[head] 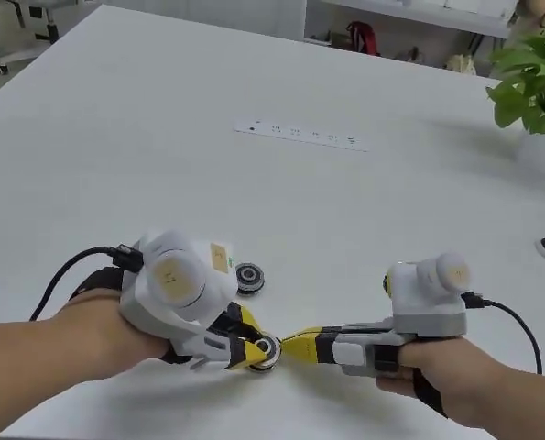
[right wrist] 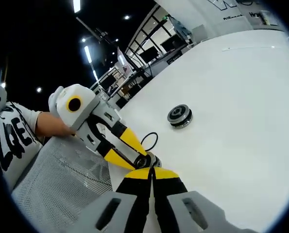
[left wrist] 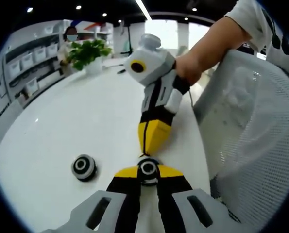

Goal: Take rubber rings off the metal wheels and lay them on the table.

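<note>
Gripping metal wheel [head: 267,349] in left tongs [left wrist: 147,171], flat, axle up. Nipping its right edge with right tongs [head: 288,346], closed narrow. Just beyond it on bench [head: 364,220], flat too: second wheel [head: 249,277].

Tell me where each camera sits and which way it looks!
Head view: on the person's head, looking down at the table; both forearms, left gripper and right gripper show.
Left gripper view: on the left gripper, looking along its jaws at the held wheel; the right gripper and arm face it.
Right gripper view: on the right gripper, looking back at the left gripper, arm and shirt.
Shared: all three see the loose wheel.
</note>
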Available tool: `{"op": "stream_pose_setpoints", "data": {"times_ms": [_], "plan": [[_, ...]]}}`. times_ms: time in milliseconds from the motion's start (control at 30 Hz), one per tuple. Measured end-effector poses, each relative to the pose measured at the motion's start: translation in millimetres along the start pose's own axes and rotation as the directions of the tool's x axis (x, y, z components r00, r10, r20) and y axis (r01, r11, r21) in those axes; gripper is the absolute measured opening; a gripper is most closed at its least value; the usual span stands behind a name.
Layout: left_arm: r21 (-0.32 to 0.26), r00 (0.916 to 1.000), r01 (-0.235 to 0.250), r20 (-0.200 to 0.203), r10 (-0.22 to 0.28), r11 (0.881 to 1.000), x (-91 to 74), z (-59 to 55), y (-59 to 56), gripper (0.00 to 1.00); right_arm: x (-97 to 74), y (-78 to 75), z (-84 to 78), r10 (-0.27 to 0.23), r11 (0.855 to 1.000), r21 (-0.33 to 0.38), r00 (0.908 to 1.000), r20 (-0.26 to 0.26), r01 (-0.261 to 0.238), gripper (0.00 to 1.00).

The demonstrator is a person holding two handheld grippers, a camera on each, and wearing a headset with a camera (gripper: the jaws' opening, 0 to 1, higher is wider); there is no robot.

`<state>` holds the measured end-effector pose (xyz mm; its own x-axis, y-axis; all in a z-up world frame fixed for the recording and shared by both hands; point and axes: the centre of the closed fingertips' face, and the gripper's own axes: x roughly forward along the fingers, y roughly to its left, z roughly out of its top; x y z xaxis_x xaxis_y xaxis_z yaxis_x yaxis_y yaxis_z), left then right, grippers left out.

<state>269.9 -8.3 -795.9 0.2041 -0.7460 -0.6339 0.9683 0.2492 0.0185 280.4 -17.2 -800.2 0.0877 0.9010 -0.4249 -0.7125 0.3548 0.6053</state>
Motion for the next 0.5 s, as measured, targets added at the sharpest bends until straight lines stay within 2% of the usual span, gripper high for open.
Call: {"op": "stream_pose_setpoints", "data": {"times_ms": [500], "plan": [[0.001, 0.9999, -0.009, -0.012, 0.009, 1.0, 0.0, 0.1, -0.1, 0.12, 0.6, 2.9, 2.0, 0.003, 1.0, -0.012, 1.0, -0.002, -0.003, 0.0]]}}
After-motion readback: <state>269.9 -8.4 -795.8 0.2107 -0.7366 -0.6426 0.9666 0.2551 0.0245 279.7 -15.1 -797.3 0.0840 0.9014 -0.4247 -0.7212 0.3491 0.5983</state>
